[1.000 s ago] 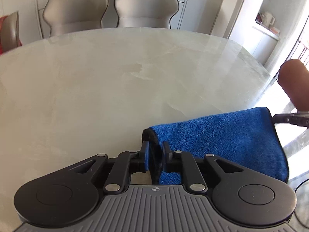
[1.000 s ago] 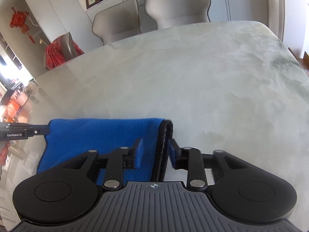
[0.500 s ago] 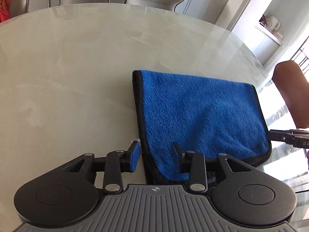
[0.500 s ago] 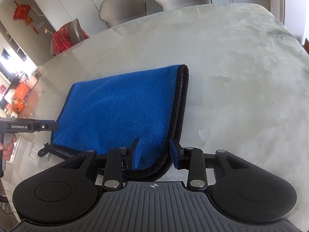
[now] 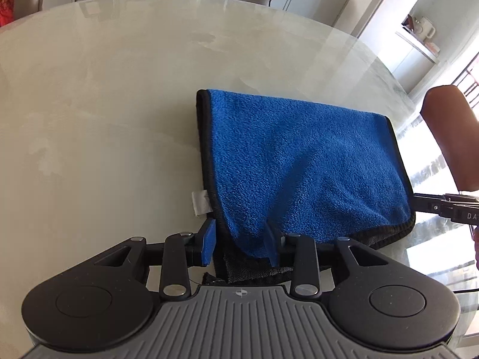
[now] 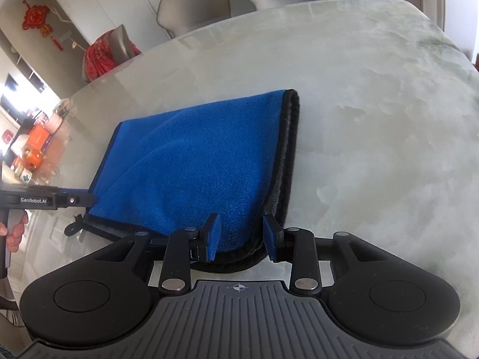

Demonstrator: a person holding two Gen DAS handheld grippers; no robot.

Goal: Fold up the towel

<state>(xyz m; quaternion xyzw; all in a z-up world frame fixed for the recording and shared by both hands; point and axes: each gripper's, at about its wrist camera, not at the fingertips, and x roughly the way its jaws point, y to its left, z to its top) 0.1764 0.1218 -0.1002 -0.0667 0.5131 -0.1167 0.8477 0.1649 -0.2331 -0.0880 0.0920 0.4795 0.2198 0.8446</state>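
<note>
The near corner of the towel (image 5: pixel 299 161) is slipping out of sight under the body of the left claw (image 5: pixel 239 245), so where that corner ends is hard to make out. A white tag (image 5: pixel 200 203) is sticking out from the towel's black left hem, and a dark grey under layer is showing below the blue one. At the right edge of the left view, the right claw (image 5: pixel 443 206) is being cut off by the frame, and its tip is meeting the towel's right hem.

The towel is lying folded on the pale table (image 5: pixel 104 104), blue side up, spanning the space between the two claws.

The left claw's jaws are closing while standing partly open. The towel's left near corner is bulging up between them. The left pad is standing just clear of the hem, and the right pad is sitting against the blue pile.

The right claw's jaws are also standing partly open around the towel's right near corner. The left pad is overlapping the blue cloth and the right pad is sitting just beside the black hem. Neither is visibly pinching it. At the far left of the right view, a hand (image 6: pixel 15 233) is only partly showing.
</note>
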